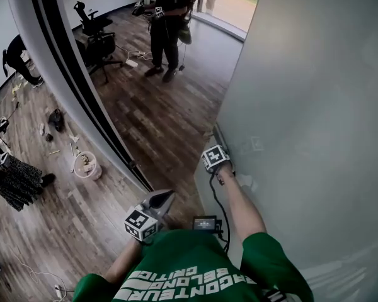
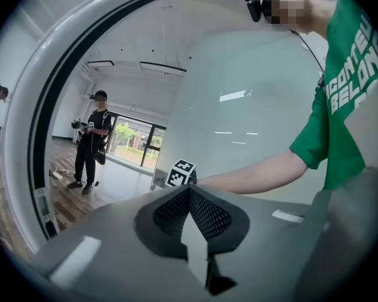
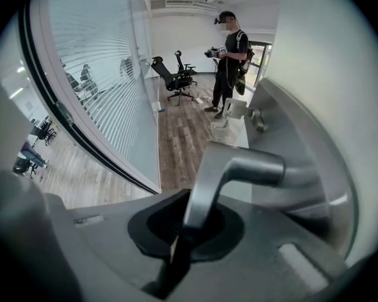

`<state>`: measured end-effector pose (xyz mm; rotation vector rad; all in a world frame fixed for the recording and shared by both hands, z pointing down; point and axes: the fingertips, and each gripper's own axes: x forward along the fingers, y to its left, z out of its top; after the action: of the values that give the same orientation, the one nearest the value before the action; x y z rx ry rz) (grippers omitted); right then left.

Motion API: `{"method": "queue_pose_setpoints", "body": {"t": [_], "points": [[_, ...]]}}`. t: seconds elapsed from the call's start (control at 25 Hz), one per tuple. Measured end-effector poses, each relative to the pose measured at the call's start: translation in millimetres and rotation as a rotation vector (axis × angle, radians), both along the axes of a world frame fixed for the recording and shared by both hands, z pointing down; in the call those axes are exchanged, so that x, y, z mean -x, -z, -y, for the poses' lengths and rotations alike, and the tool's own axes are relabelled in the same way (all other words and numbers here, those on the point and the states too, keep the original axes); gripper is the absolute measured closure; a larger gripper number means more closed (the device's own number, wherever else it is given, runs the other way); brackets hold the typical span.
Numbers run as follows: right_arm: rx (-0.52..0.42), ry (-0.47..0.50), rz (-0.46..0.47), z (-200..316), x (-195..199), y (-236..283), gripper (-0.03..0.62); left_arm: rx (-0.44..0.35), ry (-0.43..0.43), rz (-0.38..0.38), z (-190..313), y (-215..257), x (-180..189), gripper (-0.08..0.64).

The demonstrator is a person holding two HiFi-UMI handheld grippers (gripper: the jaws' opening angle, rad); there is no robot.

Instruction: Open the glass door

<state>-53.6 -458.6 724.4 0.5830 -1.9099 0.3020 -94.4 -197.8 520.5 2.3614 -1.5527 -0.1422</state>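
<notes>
The frosted glass door (image 1: pixel 302 106) fills the right of the head view and stands ajar, with wooden floor showing past its edge. Its metal lever handle (image 3: pixel 252 168) runs down between the jaws of my right gripper (image 3: pixel 179 231), which is shut on it. In the head view the right gripper (image 1: pixel 225 170) is at the door's edge under its marker cube, pointing steeply down. My left gripper (image 1: pixel 160 200) hangs close to my body, away from the door, pointing level. In the left gripper view its jaws (image 2: pixel 190 190) meet with nothing between them.
A curved glass wall with a dark frame (image 1: pixel 69 74) runs along the left of the opening. Beyond it a person in black (image 1: pixel 167 24) stands holding grippers, near an office chair (image 1: pixel 94 36). A white bucket (image 1: pixel 86 165) and another person (image 1: pixel 12 175) are at the left.
</notes>
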Motion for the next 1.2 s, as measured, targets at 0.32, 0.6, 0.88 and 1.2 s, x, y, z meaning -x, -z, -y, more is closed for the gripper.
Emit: {"method": "queue_pose_setpoints", "body": {"t": [0.32,0.6,0.88,1.2], "points": [[-0.002,-0.044,-0.022,29.5,-27.0,-2.4,0.598,0.018,-0.057,0.009,23.5,-5.7,-9.4,0.543],[0.005,-0.074,-0.036,47.3,-49.3,-6.0,0.598,0.008,-0.128,0.004,56.1,-8.1,-21.9,0.543],[0.024,-0.117,-0.055,61.5,-76.3,-9.2,0.598,0.012,-0.151,-0.011,80.2,-8.5,-30.9,0.543],[0.036,-0.14,-0.074,82.0,-99.4,-8.3,0.598,0.019,-0.198,-0.011,108.0,-10.0,-41.7,0.543]]}}
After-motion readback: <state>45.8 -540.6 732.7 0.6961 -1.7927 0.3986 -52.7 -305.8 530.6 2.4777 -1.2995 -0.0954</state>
